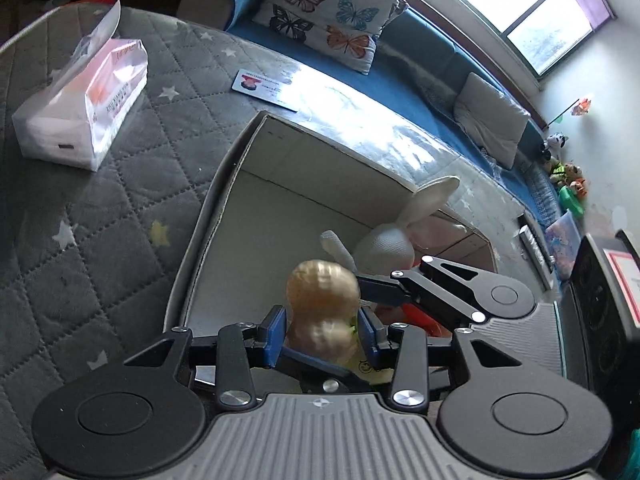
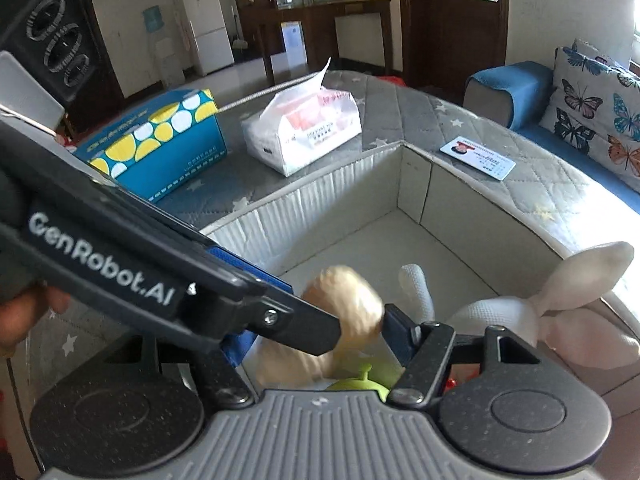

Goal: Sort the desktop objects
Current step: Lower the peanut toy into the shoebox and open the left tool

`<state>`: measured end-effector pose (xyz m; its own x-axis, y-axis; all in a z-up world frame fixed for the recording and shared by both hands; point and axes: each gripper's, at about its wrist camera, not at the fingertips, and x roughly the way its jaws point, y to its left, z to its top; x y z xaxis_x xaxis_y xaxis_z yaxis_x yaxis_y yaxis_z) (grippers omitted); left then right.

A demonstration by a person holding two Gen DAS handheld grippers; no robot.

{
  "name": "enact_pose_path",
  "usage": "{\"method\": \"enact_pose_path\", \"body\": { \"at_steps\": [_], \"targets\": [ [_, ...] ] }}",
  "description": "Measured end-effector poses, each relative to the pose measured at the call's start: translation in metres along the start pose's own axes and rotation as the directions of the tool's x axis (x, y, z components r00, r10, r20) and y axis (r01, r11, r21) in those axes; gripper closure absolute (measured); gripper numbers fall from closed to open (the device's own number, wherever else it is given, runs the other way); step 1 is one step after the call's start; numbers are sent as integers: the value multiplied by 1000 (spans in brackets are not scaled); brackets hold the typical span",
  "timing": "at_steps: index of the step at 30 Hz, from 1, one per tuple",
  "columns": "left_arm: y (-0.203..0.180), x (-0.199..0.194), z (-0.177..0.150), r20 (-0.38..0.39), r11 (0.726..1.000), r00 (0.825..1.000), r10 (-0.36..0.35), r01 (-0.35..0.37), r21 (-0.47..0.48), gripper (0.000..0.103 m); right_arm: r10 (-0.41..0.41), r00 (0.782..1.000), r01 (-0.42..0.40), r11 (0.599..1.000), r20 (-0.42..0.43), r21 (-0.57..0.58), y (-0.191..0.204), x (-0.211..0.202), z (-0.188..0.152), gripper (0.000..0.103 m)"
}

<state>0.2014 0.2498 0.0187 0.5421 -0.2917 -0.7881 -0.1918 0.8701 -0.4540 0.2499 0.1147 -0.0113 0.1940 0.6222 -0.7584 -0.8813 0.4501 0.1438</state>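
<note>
My left gripper [image 1: 322,330] is shut on a tan peanut-shaped toy [image 1: 322,300] and holds it over the grey open box [image 1: 208,216]. The toy also shows in the right wrist view [image 2: 344,308], blurred, between the two grippers. My right gripper [image 2: 360,336] reaches in beside the toy; its left finger is hidden by the left gripper's arm. A white rabbit plush [image 1: 386,240] lies in the box, also in the right wrist view [image 2: 520,312]. A green fruit toy [image 2: 364,382] lies under the peanut.
A tissue pack [image 1: 84,108] and an ID card [image 1: 266,89] lie on the grey quilted table. A blue and yellow tissue box [image 2: 160,144] stands left of the pack. A blue sofa with butterfly cushions [image 1: 328,12] lies behind.
</note>
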Motion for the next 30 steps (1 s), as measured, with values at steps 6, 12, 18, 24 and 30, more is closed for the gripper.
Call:
{"method": "enact_pose_path", "body": {
  "at_steps": [6,12,18,24,30],
  "targets": [
    [4,-1,2,3,1000,1000,16,-16,-12,61,-9,999,9,1000,-37,-12,3,5,5,35],
    [8,-4,2,16,1000,1000,23,-23,-18,61,-10,1000,9,1000,-16,-11,4,2,4,34],
    [4,-17,-4,64,999,997,37,-38,3,61,-20,999,20,1000,33,3,8,-13,-1,26],
    [-6,-31,-18,135,998,990,48,-54,40,61,-60,994,60,998,88,12,14,-34,-9,20],
    [-21,-46,-39,223,991,971,85,-106,87,61,-85,984,82,996,154,29,24,-62,-23,14]
  ]
}}
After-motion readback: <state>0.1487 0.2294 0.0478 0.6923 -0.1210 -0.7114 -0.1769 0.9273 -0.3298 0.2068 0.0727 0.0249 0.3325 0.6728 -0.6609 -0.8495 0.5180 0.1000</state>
